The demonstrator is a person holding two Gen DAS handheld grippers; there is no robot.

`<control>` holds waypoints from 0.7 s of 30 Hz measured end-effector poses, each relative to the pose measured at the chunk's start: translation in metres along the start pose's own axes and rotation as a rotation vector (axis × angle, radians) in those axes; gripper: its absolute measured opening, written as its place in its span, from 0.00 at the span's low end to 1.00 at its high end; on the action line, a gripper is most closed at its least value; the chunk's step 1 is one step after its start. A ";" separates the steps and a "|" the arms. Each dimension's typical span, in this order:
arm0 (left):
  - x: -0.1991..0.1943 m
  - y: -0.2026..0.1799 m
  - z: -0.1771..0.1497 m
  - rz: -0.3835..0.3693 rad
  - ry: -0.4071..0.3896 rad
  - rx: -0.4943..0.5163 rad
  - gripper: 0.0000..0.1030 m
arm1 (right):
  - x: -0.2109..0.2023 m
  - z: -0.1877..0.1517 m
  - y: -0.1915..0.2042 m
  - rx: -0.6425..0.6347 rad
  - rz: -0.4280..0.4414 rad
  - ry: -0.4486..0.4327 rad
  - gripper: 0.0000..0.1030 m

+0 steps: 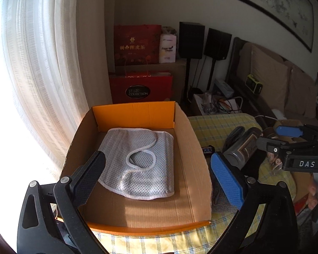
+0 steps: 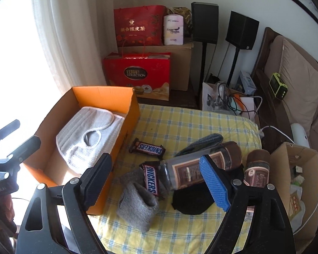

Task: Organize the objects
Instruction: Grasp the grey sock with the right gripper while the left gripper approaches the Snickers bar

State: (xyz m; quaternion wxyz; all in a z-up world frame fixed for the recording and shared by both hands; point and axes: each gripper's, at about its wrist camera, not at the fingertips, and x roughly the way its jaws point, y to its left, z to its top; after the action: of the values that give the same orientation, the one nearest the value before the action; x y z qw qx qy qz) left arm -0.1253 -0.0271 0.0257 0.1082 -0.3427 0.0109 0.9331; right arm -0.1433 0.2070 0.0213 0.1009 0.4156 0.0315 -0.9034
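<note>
**Sorting loose items into the orange box**

Both the left hand-held gripper (image 1: 156, 174) and the right hand-held gripper (image 2: 159, 182) hang apart, empty. The orange box (image 2: 125, 114) at left holds a mesh bib (image 2: 89, 139). Snickers bars (image 2: 147, 146), jars (image 2: 201, 167) and socks (image 2: 137, 207) lie right of it; best to grip one cleanly across its middle

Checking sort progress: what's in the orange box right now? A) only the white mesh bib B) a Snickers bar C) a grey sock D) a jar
A: the white mesh bib lies alone on the floor of the orange box; both Snickers bars, the jar and the grey sock are out on the yellow checked cloth.
</note>
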 end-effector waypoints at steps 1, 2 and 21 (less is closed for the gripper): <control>-0.001 -0.007 -0.004 -0.018 0.002 0.009 0.97 | -0.002 -0.005 -0.005 0.009 -0.003 0.001 0.83; -0.001 -0.012 -0.007 -0.031 0.005 0.017 0.97 | -0.004 -0.011 -0.010 0.017 -0.005 0.004 0.83; -0.015 -0.041 -0.060 -0.034 -0.041 -0.009 0.97 | 0.021 -0.096 -0.018 0.060 0.035 0.021 0.83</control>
State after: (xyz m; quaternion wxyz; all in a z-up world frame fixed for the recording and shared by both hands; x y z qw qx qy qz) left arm -0.0668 0.0045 -0.0084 0.1226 -0.3240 -0.0012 0.9381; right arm -0.0889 0.2352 -0.0578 0.1040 0.4283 -0.0017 -0.8976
